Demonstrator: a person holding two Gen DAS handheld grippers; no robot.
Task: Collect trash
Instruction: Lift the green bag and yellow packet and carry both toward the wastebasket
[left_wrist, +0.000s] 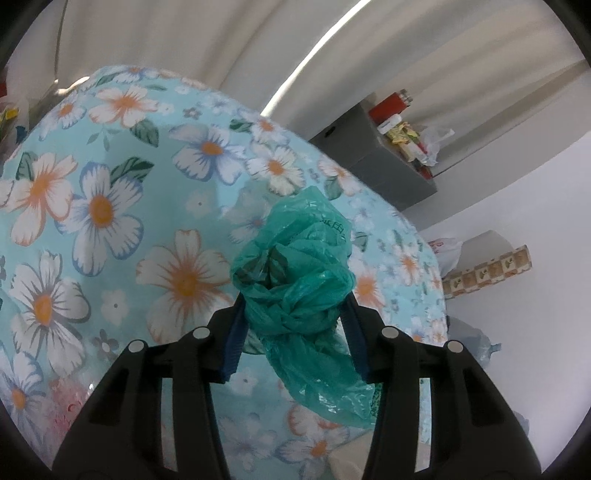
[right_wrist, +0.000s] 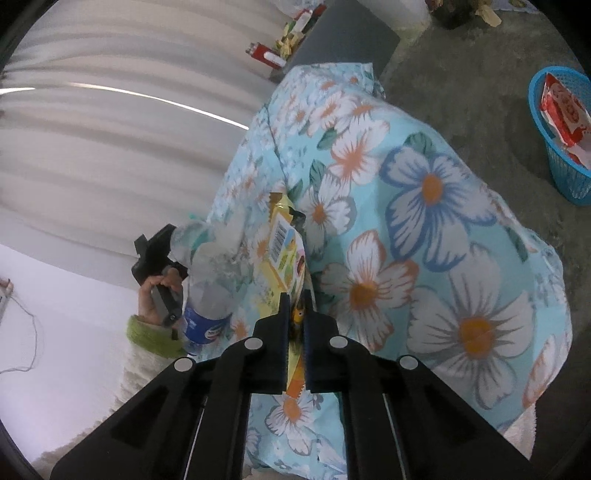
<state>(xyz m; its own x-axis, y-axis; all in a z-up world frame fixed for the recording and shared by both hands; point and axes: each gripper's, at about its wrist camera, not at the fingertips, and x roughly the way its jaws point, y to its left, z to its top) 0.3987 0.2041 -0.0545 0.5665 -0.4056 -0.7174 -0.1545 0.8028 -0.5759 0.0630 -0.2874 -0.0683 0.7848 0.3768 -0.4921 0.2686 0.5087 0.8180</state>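
Above the floral cloth (left_wrist: 110, 206), a green bag (left_wrist: 295, 280) is pinched between the left gripper (left_wrist: 295, 314) fingers; a yellow wrapper (right_wrist: 284, 254) is clamped in the right gripper (right_wrist: 295, 325) fingers, nearly closed.

A crumpled green plastic bag (left_wrist: 295, 273) sits between the left gripper's (left_wrist: 293, 314) fingers, above the floral-print blue tablecloth (left_wrist: 110, 206). A yellow snack wrapper (right_wrist: 286, 251) stands pinched in the right gripper (right_wrist: 295, 328), a clear plastic bottle (right_wrist: 210, 280) left of it, a blue mesh basket (right_wrist: 565, 173) far right on the floor.

A crumpled green plastic bag (left_wrist: 295, 280), thin and half transparent, sits twisted into a knot at the lower centre of the left wrist view. A yellow snack wrapper (right_wrist: 284, 251) with a barcode stands upright at the centre of the right wrist view.
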